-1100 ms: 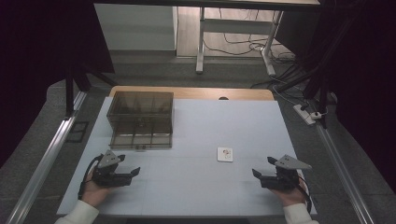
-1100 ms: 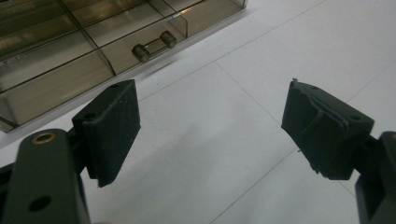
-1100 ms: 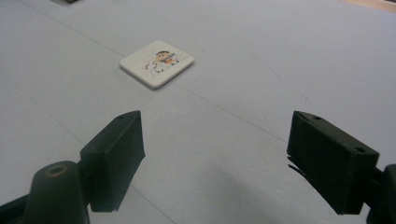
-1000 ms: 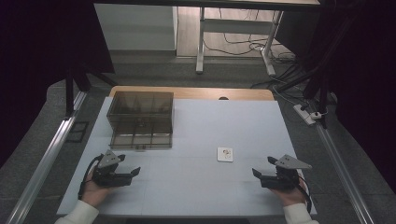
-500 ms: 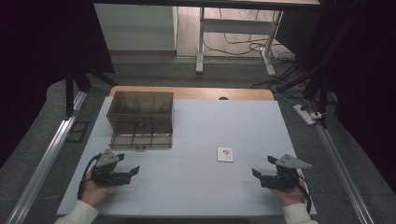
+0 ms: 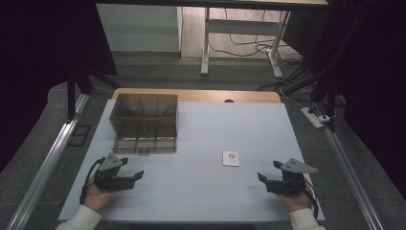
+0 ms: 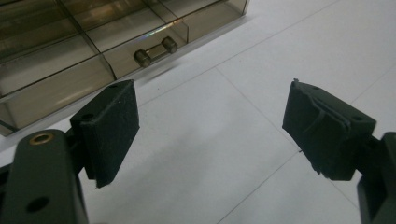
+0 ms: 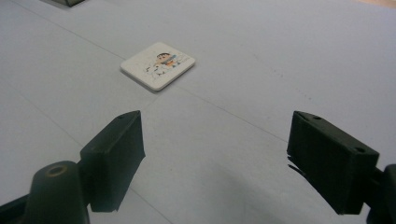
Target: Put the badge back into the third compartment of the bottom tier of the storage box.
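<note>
I see both jaw pairs spread, nothing between: left gripper [image 6: 133, 170] near the box [image 6: 145, 122]; right gripper's [image 6: 269, 171] just narrowed, facing the tile [image 6: 231, 158] (cartoon print).

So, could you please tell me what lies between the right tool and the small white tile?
Nothing: in the right gripper view, bare white table runs from the open right tool to the white tile. The high view shows the same.
</note>
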Demonstrator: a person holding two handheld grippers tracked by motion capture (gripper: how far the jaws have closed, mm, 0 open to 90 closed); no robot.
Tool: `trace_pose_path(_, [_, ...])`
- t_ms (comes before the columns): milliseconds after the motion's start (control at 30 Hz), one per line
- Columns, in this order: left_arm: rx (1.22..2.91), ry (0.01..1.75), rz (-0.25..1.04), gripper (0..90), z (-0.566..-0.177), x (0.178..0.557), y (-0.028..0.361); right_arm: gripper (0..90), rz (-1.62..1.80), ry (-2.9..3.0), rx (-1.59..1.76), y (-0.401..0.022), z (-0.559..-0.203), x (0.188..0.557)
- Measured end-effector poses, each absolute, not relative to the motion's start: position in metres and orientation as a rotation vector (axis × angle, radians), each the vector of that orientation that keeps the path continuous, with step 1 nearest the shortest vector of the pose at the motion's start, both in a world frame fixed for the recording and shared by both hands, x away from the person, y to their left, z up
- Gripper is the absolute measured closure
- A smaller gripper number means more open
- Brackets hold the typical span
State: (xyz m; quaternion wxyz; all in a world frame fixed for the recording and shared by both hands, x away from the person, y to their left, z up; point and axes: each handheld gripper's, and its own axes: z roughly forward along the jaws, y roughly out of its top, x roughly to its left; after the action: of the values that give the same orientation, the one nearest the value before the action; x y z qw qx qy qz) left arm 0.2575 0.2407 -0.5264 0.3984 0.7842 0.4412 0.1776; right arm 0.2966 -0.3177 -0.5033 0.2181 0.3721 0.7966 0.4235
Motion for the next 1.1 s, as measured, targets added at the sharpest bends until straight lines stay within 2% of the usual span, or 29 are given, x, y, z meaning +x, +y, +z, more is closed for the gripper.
trace_pose_path(1100, [1.994, 1.114, 0.461, 18.3, -0.526, 0.257, 0.236, 18.8, 1.191, 2.239, 1.032, -0.296, -0.481, 0.315])
